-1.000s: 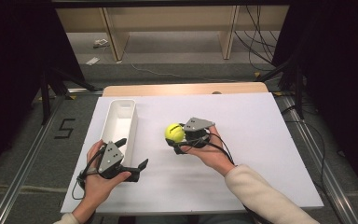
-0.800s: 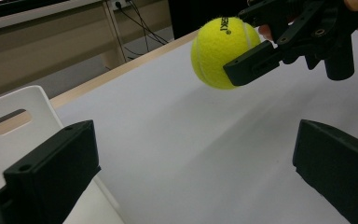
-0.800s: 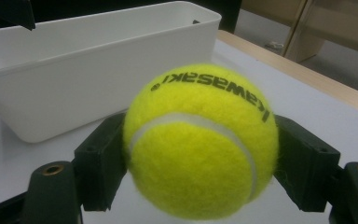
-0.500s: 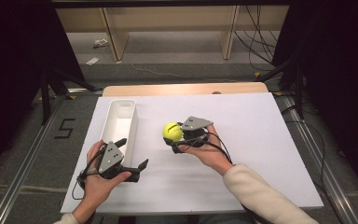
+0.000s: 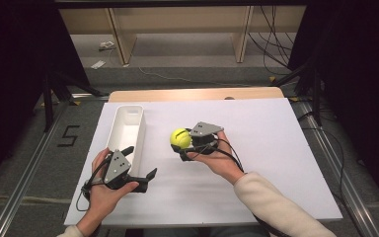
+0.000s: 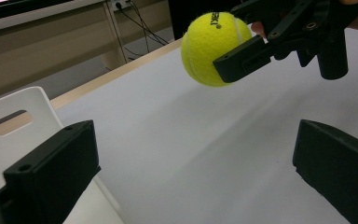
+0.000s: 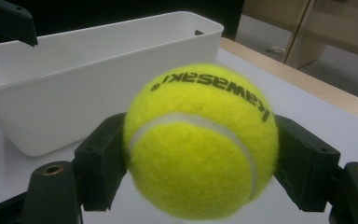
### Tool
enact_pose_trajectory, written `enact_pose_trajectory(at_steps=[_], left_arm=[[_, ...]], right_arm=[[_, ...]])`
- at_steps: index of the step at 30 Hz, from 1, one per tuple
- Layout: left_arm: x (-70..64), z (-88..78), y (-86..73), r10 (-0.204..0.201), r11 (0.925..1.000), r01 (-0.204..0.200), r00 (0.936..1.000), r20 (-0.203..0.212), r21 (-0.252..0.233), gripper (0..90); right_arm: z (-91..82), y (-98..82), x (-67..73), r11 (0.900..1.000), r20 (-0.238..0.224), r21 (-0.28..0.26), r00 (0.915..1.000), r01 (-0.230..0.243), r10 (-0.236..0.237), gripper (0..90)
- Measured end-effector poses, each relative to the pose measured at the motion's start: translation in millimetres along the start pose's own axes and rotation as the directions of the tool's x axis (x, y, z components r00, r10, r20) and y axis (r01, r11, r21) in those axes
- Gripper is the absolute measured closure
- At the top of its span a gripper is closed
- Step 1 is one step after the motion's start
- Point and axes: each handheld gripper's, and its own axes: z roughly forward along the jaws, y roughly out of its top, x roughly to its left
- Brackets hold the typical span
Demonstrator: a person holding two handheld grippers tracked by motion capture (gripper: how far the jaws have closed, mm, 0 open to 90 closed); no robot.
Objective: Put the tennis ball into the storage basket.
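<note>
Tennis ball (image 5: 179,138), yellow felt with a white seam and dark lettering, held clear of the white table (image 5: 276,148), just right of the white bin (image 5: 126,129). Judge it light, springy and fuzzy: the felt gives your pads grip, but the round form will roll out if you pinch off-centre. Take hold across its widest part, as the right gripper (image 7: 200,158) does here, its jaws clamped on opposite flanks of the ball at about mid-height. Squeeze only enough to dent the felt slightly; a harder squeeze may pop the ball forward.

Your right hand (image 5: 217,158) holds its gripper about level, jaws pointing left toward the bin, forearm coming in from the lower right. The left gripper (image 5: 138,170) rests low at the bin's near end, jaws spread wide with nothing between them, aimed toward the ball; your left hand (image 5: 103,190) wraps its body.
</note>
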Motion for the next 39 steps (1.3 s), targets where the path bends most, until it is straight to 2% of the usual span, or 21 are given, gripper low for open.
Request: enact_pose_trajectory(at_steps=[39], left_arm=[[0.1, -0.6, 0.2, -0.003, 1.0, 0.003, 1.0, 0.001, -0.003, 0.0]], right_arm=[[15.8, 11.9, 10.9, 1.0, -0.029, -0.022, 0.9995, 0.01, -0.011, 26.1]])
